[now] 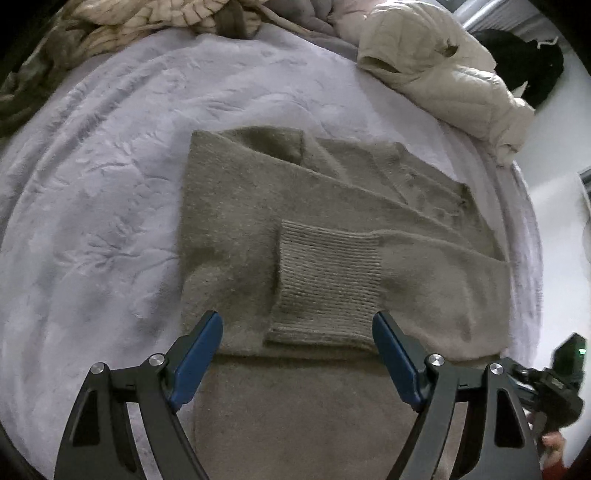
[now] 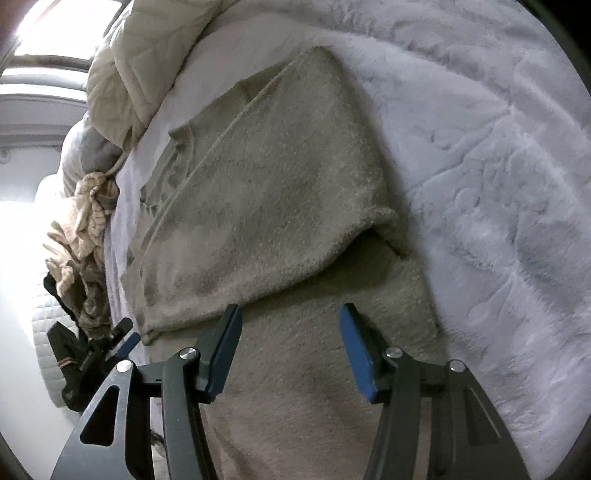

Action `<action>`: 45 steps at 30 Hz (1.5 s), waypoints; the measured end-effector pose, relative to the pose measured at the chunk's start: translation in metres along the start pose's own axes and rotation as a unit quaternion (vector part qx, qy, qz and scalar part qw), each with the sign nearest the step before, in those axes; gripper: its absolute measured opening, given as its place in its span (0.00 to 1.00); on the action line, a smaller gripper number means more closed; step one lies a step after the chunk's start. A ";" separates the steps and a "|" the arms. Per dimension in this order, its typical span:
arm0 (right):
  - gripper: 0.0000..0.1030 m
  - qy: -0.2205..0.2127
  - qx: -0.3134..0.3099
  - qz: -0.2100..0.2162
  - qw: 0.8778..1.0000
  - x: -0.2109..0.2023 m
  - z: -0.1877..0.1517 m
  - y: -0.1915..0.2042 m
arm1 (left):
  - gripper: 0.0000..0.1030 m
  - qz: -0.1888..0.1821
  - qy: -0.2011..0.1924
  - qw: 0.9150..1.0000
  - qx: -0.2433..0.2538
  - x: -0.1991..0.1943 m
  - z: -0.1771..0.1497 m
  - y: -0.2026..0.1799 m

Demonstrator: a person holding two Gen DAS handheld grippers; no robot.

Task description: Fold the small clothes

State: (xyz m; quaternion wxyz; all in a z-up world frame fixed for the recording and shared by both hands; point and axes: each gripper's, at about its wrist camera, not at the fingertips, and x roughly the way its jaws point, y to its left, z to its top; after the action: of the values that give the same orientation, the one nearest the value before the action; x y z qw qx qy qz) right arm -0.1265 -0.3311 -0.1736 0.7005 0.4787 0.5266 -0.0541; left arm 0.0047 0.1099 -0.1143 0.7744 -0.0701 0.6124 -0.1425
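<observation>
A taupe knit sweater lies flat on a pale lilac plush blanket, both sleeves folded across its body. The ribbed cuff of one sleeve sits on top, nearest to me. My left gripper hovers open just over the cuff's near edge, nothing between its blue pads. In the right wrist view the same sweater shows a folded sleeve whose edge lifts a little. My right gripper is open above the sweater's lower part, holding nothing. The other gripper appears at the far left.
A cream quilted jacket lies bunched at the bed's far right corner, with a black garment behind it. Beige striped and grey clothes are heaped along the far edge. The bed edge runs close to the sweater's right side.
</observation>
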 end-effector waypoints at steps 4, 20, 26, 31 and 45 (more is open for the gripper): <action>0.57 -0.037 -0.026 -0.056 0.997 -0.016 0.008 0.003 | 0.81 0.077 -0.005 0.997 0.013 0.000 -0.006 0.007; 0.18 -0.015 -0.019 -0.030 0.999 -0.008 0.044 -0.033 | 0.21 -0.050 0.022 0.998 -0.037 0.011 -0.003 0.067; 0.21 -0.013 -0.016 -0.044 0.999 -0.001 0.043 -0.036 | 0.21 -0.022 0.006 0.999 -0.041 -0.003 -0.007 0.069; 0.55 -0.017 -0.006 -0.054 0.998 -0.022 0.031 -0.033 | 0.60 0.041 0.004 0.999 -0.026 -0.021 -0.015 0.064; 0.77 0.004 -0.031 -0.055 0.998 -0.045 -0.038 0.013 | 0.79 0.069 0.026 0.995 0.065 -0.059 -0.060 0.000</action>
State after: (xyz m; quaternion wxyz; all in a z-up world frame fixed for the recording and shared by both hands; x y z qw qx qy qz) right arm -0.1642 -0.3155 -0.1296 0.7088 0.4273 0.5565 -0.0739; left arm -0.0653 0.1324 -0.0737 0.7694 0.0260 0.6249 -0.1302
